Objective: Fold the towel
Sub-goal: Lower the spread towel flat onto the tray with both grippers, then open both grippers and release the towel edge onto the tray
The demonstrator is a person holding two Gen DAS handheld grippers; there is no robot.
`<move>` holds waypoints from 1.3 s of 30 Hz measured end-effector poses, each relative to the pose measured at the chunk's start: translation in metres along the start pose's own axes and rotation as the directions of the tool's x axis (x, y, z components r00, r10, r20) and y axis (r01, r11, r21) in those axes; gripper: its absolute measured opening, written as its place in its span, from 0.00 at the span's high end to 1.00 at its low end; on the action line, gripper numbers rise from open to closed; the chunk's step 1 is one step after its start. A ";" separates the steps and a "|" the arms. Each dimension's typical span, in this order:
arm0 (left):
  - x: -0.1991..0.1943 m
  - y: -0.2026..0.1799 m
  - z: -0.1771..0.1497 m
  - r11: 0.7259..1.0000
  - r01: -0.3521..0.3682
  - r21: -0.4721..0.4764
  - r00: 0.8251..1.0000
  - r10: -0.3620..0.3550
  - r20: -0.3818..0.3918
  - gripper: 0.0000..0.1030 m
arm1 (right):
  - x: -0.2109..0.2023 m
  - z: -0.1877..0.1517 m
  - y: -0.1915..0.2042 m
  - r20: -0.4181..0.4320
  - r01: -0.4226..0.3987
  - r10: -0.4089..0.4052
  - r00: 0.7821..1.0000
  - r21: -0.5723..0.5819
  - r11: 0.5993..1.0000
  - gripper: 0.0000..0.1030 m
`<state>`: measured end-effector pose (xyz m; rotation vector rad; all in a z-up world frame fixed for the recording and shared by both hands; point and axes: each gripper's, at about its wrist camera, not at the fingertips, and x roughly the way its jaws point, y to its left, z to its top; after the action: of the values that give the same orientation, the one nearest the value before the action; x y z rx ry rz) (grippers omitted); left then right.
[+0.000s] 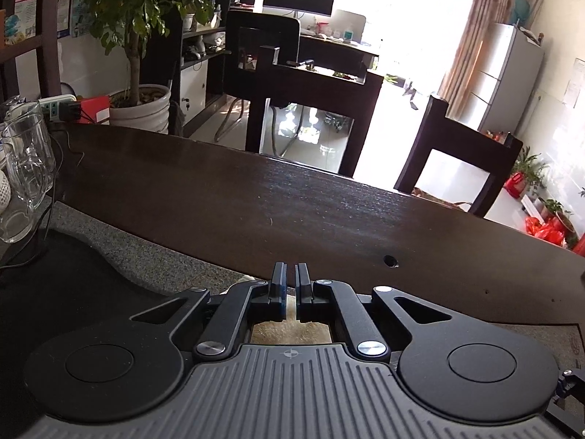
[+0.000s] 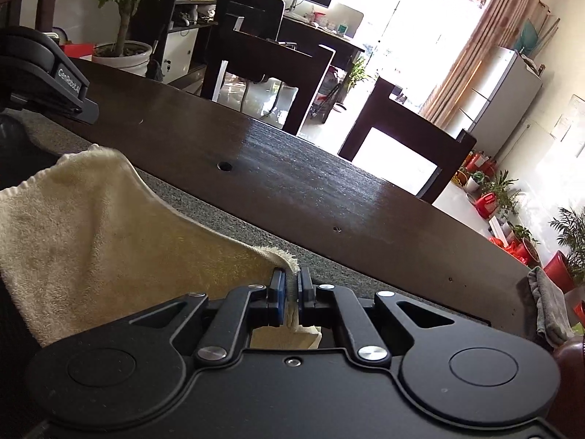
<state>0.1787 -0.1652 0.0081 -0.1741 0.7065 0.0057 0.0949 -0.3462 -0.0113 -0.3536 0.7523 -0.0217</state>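
We see both the left hand-held gripper [image 1: 291, 285] and right hand-held gripper [image 2: 291, 287] pinching the cream towel [image 2: 102, 226] above the bench [image 2: 292, 183].

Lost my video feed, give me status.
Left gripper nearly shut, towel seen beneath. Right gripper shut on towel corner. Towel lifted, draping left. Glass mugs far left.

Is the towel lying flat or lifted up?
Lifted up. The towel rises off the grey mat, its corner pinched in the right hand-held gripper.

Cream towel [image 2: 109, 226]; dark brown table [image 2: 292, 190]; grey speckled mat [image 2: 226, 216].
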 end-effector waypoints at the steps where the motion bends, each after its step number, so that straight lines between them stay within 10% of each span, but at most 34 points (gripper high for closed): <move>1: 0.001 0.001 0.000 1.000 -0.002 -0.003 1.000 0.002 -0.002 0.97 | 0.002 0.000 -0.001 -0.006 -0.002 0.002 1.000 0.005 1.000 0.89; 4: 0.003 0.007 0.000 1.000 -0.013 -0.010 1.000 0.013 -0.004 0.97 | 0.007 0.000 -0.005 -0.006 0.002 -0.001 1.000 0.016 1.000 0.68; 39: -0.049 0.102 -0.048 0.987 -0.137 -0.079 0.983 0.126 -0.131 0.77 | -0.048 -0.068 -0.001 -0.122 -0.041 0.053 0.991 0.096 0.995 0.68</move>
<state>0.1038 -0.0697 -0.0123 -0.2129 0.8428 0.1538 0.0136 -0.3609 -0.0250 -0.2467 0.8796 -0.0348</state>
